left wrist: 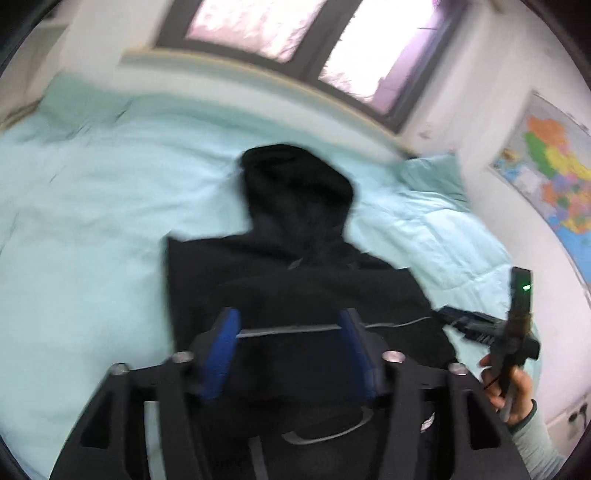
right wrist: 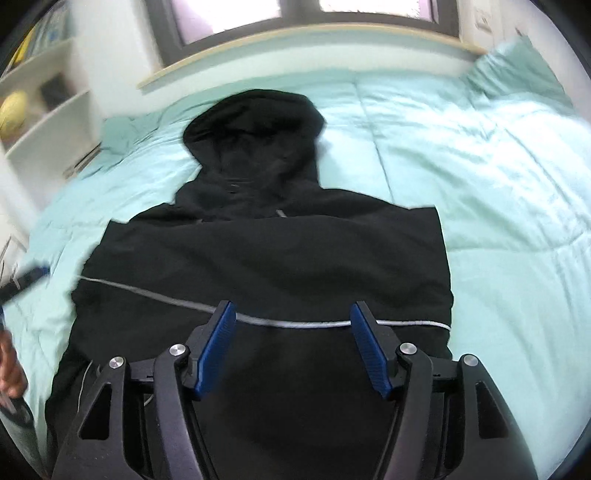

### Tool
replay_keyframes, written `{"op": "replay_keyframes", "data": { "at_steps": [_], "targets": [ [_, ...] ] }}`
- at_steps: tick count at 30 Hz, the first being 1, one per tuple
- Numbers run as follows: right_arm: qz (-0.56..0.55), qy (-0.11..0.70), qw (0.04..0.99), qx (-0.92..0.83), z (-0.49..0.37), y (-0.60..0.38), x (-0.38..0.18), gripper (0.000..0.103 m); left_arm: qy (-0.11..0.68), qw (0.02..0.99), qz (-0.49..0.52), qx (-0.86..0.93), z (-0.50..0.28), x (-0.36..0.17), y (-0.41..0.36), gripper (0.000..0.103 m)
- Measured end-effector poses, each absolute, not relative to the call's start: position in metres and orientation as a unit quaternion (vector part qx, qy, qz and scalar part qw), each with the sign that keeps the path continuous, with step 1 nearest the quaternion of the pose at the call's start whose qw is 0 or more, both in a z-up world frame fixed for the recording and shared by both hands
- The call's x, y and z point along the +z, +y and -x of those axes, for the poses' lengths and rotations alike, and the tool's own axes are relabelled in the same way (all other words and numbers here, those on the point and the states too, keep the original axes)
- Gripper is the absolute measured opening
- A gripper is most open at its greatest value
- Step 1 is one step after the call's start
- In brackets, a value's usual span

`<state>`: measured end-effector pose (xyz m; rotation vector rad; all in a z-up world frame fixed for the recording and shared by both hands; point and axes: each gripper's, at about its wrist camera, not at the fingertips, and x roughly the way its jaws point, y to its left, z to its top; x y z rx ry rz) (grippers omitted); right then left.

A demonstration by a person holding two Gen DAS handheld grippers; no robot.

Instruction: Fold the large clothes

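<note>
A black hooded garment (right wrist: 266, 243) lies flat on the light green bed (right wrist: 498, 177), hood (right wrist: 255, 125) pointing to the window, a thin grey line (right wrist: 295, 324) across its body. It also shows in the left wrist view (left wrist: 295, 266). My right gripper (right wrist: 293, 321) is open and empty, hovering over the garment's lower body with the grey line between its blue pads (right wrist: 218, 343). My left gripper (left wrist: 290, 328) is open and empty above the garment's lower part. The right gripper's body shows in the left wrist view (left wrist: 513, 332), held by a hand.
A window (left wrist: 295, 33) and wooden sill (right wrist: 295, 40) run along the bed's far side. A pillow (left wrist: 436, 177) lies at the bed's right end under a wall map (left wrist: 554, 170). White shelves (right wrist: 40, 96) stand at the left.
</note>
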<state>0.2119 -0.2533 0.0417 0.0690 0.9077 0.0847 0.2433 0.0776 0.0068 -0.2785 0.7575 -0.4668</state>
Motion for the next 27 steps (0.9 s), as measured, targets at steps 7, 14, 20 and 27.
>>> {"op": "replay_keyframes", "data": {
  "at_steps": [7, 14, 20, 27],
  "targets": [
    [-0.002, 0.509, 0.861, 0.015, -0.219, -0.252, -0.015, 0.067, 0.495, 0.845, 0.108, -0.169, -0.296, -0.087, 0.044, 0.042],
    [-0.018, 0.507, 0.861, 0.045, -0.214, -0.266, -0.03, 0.069, 0.482, 0.849, 0.116, -0.182, -0.286, -0.098, 0.059, 0.036],
    [-0.051, 0.549, 0.832, 0.068, -0.223, -0.274, 0.011, 0.069, 0.472, 0.849, 0.12, -0.204, -0.296, -0.019, 0.065, 0.036],
    [-0.052, 0.525, 0.847, 0.062, -0.268, -0.283, 0.133, 0.069, 0.43, 0.871, 0.115, -0.208, -0.35, 0.107, 0.064, 0.037]
  ]
}}
